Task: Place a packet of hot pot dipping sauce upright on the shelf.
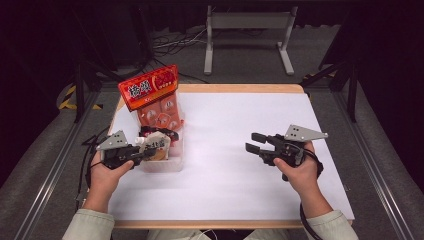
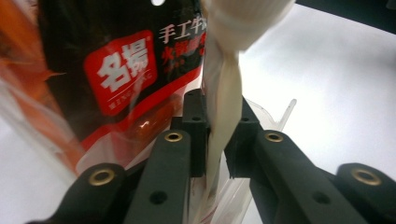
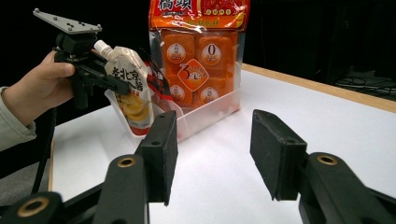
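Observation:
A clear plastic bin (image 1: 163,165) stands on the left side of the white table (image 1: 235,125). In it stands a tall orange snack bag (image 1: 150,88) beside a black and red packet (image 2: 116,70). At the bin's near end my left gripper (image 1: 149,151) is shut on a cream spout pouch (image 1: 158,144), and its jaws pinch the pouch's flat edge (image 2: 224,93). The right gripper view shows the pouch (image 3: 130,79) upright over the bin (image 3: 205,112), next to the orange bag (image 3: 196,46). My right gripper (image 1: 252,141) hovers open right of centre, with nothing between its jaws (image 3: 212,149).
A grey metal stand (image 1: 248,22) and loose cables (image 1: 170,42) lie on the floor beyond the table's far edge. White tabletop stretches between the bin and my right gripper. The table's wooden rim (image 1: 240,88) runs along the back.

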A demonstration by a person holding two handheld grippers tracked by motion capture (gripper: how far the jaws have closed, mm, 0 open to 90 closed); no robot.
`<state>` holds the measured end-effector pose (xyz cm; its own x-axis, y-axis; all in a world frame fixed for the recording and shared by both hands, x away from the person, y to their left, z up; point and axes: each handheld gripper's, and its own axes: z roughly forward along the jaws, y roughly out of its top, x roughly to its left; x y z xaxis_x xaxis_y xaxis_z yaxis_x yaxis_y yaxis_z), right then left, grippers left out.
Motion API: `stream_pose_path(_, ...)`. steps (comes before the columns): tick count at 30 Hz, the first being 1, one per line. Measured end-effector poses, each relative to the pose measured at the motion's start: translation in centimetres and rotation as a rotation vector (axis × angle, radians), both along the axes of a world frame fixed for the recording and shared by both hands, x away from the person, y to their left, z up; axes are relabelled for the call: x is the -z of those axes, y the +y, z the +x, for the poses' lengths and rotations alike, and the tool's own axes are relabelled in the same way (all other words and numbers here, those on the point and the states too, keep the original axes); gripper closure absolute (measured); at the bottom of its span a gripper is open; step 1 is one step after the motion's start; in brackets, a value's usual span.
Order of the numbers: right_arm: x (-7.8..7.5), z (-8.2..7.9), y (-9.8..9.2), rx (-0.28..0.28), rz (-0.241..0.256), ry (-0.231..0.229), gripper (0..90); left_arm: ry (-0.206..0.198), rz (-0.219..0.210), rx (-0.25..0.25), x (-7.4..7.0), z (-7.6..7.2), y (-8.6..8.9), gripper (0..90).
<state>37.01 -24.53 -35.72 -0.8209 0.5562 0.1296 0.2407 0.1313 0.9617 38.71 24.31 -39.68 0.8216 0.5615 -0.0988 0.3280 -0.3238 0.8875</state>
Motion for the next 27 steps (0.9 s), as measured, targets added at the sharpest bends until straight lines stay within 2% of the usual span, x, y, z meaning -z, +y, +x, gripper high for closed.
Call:
stream_pose_path(5,-0.1,0.0,0.0,0.003,0.003,-0.011,50.4,-0.001,-0.033,-0.018,-0.1,-0.2,0.6,71.9)
stream_pose_path(9,0.0,0.0,-0.1,0.007,0.000,-0.012,50.0,-0.026,-0.050,-0.056,-0.4,-0.3,0.8,51.1)
stream_pose_path(10,-0.1,0.0,-0.1,0.007,0.000,-0.013,49.9,-0.010,-0.063,-0.069,-0.5,-0.5,0.8,42.1)
stream_pose_path(13,-0.3,-0.1,-0.3,0.013,0.003,-0.020,49.2,-0.027,-0.042,-0.108,-0.9,-1.0,1.0,25.9)
stream_pose_path(16,-0.4,-0.4,-0.8,0.027,0.000,-0.029,47.3,-0.038,-0.042,-0.133,-1.2,-1.5,1.5,17.1)
stream_pose_path(19,-0.5,-0.7,-1.6,0.054,0.000,-0.044,44.5,-0.050,-0.036,-0.152,-1.4,-2.2,2.1,13.8)
stream_pose_path(23,-0.8,-1.3,-3.0,0.087,0.004,-0.057,42.4,-0.046,-0.061,-0.183,-1.4,-2.9,2.7,12.4)
stream_pose_path(27,-0.8,-1.8,-4.2,0.117,-0.004,-0.061,40.4,-0.040,-0.068,-0.197,-1.2,-3.5,3.2,11.5)
